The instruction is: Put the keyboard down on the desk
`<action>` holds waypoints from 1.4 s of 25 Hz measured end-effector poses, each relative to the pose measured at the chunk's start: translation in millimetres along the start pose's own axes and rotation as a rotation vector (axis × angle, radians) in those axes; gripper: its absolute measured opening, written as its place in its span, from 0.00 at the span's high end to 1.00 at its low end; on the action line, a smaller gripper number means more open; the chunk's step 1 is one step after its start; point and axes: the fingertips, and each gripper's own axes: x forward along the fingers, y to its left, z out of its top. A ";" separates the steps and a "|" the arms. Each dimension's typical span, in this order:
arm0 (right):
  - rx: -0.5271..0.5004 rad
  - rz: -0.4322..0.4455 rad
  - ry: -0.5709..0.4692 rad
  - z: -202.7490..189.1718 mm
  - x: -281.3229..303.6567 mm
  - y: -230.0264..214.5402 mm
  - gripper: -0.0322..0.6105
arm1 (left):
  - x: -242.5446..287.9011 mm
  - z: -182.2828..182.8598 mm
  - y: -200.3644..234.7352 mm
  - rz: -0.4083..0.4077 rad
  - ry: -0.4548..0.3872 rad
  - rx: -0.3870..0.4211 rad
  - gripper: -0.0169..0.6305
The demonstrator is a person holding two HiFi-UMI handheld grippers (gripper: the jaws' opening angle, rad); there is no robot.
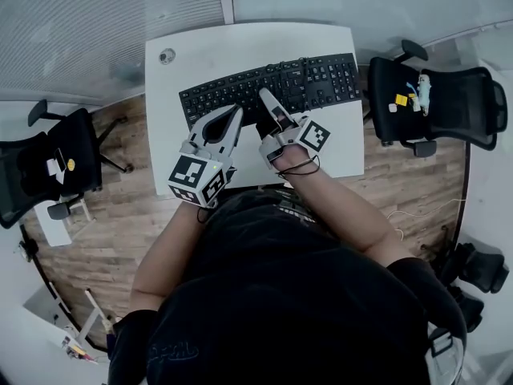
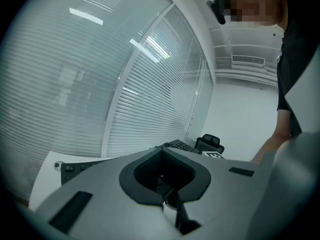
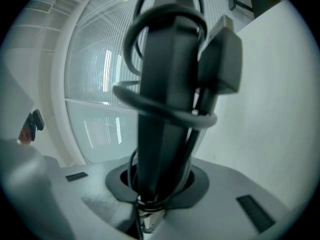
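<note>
Head view, desk: the white desk [image 1: 240, 46] stands in front of the seated person, with a black office chair [image 1: 437, 103] off to the right
Head view, keyboard: the black keyboard [image 1: 240, 91] stretches across the middle of the desk, flat or nearly so; from above I cannot tell whether it rests on the top or hangs just over it
Head view, grippers: the right gripper [image 1: 271, 107] reaches onto the keyboard's near edge, and the left gripper [image 1: 232, 115] sits just beside it, tips at that same edge
Left gripper view: the left gripper [image 2: 161, 153] has its jaws pressed together with nothing between them; keys of the keyboard [image 2: 75, 167] show beyond, with window blinds [image 2: 125, 84] behind
Right gripper view: the right gripper [image 3: 157, 181] is clenched on the keyboard [image 3: 165, 84], seen edge-on, with its cable [image 3: 165, 115] looped round it and the plug [image 3: 222, 59] alongside; the desk [image 3: 270, 114] fills the far side
Step in hand: I would say the set-down is almost finished
Next move: settle the keyboard flat on the top, then ease the right jaws apart and draw back without snagging the cable
</note>
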 end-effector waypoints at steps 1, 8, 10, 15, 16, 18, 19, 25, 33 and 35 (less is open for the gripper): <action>0.009 -0.006 -0.001 -2.6 1.0 -5.8 0.82 | 0.7 -4.0 2.9 -0.006 0.009 -0.002 0.95; 0.043 -0.014 -0.017 -11.4 4.4 -43.6 0.81 | 4.4 -27.3 23.8 -0.044 0.043 -0.053 0.95; 0.052 -0.035 -0.022 -16.2 3.4 -54.2 0.81 | 3.2 -31.9 28.7 -0.048 0.053 -0.051 0.95; 0.051 -0.109 -0.029 -24.9 -1.3 -80.5 0.81 | 6.4 -44.6 43.1 -0.061 0.084 -0.039 0.95; 0.050 -0.123 -0.029 -26.7 -1.4 -86.0 0.81 | 7.2 -46.9 46.9 -0.061 0.092 -0.039 0.95; 0.051 -0.149 -0.030 -29.3 -2.1 -97.1 0.81 | 9.8 -51.2 52.1 -0.062 0.106 -0.040 0.95; 0.055 -0.166 -0.030 -30.7 -3.2 -103.0 0.81 | 11.1 -53.4 53.4 -0.063 0.113 -0.042 0.95; 0.118 -0.281 -0.043 -43.8 -10.2 -136.2 0.81 | 12.2 -65.4 58.4 -0.072 0.141 -0.060 0.95; 0.173 -0.284 -0.061 -46.5 -5.5 -159.4 0.81 | 19.5 -88.3 66.3 -0.078 0.205 -0.078 0.95; 0.175 -0.293 -0.064 -45.8 -5.2 -163.3 0.81 | 20.7 -90.9 67.2 -0.078 0.213 -0.085 0.95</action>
